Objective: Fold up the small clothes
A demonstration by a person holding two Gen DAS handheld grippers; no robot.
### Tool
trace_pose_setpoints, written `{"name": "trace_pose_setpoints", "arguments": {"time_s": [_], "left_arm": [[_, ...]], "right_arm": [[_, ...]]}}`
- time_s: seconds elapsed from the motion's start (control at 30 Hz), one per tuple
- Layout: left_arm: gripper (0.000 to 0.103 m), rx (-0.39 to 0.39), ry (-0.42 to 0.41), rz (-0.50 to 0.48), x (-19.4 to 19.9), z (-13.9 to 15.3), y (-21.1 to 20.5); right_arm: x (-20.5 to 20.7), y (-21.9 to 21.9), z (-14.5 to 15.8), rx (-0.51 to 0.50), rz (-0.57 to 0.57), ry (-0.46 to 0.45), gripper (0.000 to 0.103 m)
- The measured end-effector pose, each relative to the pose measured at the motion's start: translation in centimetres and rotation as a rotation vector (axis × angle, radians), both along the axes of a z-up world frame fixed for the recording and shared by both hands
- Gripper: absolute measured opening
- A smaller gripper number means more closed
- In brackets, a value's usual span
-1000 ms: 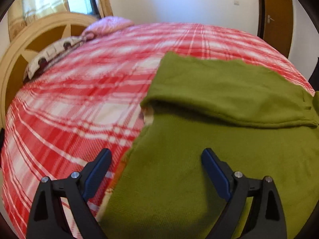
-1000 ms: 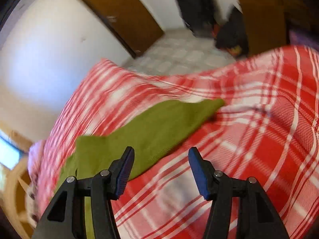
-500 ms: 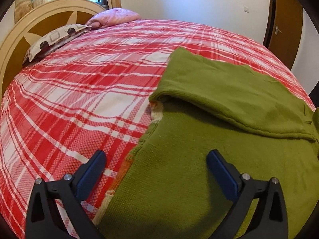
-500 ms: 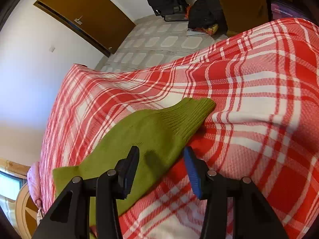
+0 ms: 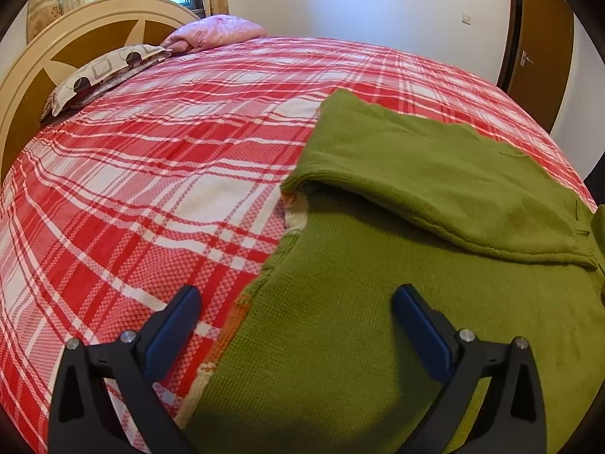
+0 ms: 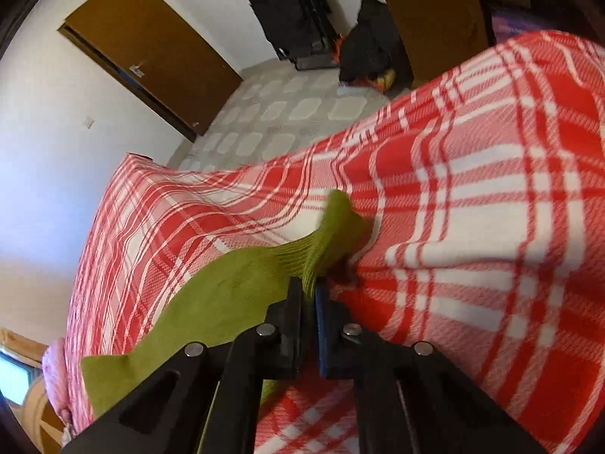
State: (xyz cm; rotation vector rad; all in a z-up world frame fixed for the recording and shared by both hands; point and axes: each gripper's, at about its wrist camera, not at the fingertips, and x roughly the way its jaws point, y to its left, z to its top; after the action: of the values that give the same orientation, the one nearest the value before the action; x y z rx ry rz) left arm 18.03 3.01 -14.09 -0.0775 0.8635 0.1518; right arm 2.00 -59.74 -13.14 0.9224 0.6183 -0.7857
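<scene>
A green sweater (image 5: 397,265) lies on the bed (image 5: 151,174), one sleeve folded across its body. The left gripper (image 5: 295,314) hovers over its left edge, fingers wide. At 6 o'clock, the right gripper (image 6: 309,295) has just clamped the other sleeve's cuff (image 6: 332,234).

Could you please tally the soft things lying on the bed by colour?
Green knitted sweater: 1
Pink pillow: 1
White pillow with dark circle pattern: 1
Red and white checked bedspread: 1
Total: 4
</scene>
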Motion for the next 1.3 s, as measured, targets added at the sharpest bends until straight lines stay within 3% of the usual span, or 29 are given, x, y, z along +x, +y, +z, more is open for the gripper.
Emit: {"name": "trace_pose_setpoints", "arguments": {"time_s": [0.1,0.3,0.5,0.67,0.8,1.03,1.17,1.3], "left_arm": [[0.103,0.001,0.000,0.000,0.1,0.0,0.0],[0.103,0.001,0.004,-0.004,0.1,0.0,0.1],[0.103,0.015,0.024,-0.056,0.1,0.8,-0.3],[0.103,0.078,-0.071,-0.100,-1.1,3.7,-0.3],[0.103,0.057,-0.124,-0.085,-1.5,5.5,1.5],[0.103,0.050,-0.144,-0.015,-1.3,5.2,5.8],[0.103,0.043,-0.126,0.014,-1.0,4.3,7.9],[0.103,0.024,-0.111,0.048,-0.7,3.4,9.8]], "right_arm": [[-0.2,0.7,2.3,-0.087,0.021,-0.008,0.005],[1.4,5.2,11.4,-0.344,0.131,-0.066,0.005],[4.8,15.1,19.6,-0.549,0.339,-0.201,0.005],[10.0,26.7,22.7,-0.668,0.585,-0.266,0.005],[14.2,35.3,20.8,-0.657,0.755,-0.270,0.005],[20.3,49.0,11.6,-0.651,0.992,-0.167,0.005],[22.6,52.7,7.0,-0.639,1.055,-0.091,0.005],[23.2,54.7,4.3,-0.631,1.111,-0.054,0.005]]}}
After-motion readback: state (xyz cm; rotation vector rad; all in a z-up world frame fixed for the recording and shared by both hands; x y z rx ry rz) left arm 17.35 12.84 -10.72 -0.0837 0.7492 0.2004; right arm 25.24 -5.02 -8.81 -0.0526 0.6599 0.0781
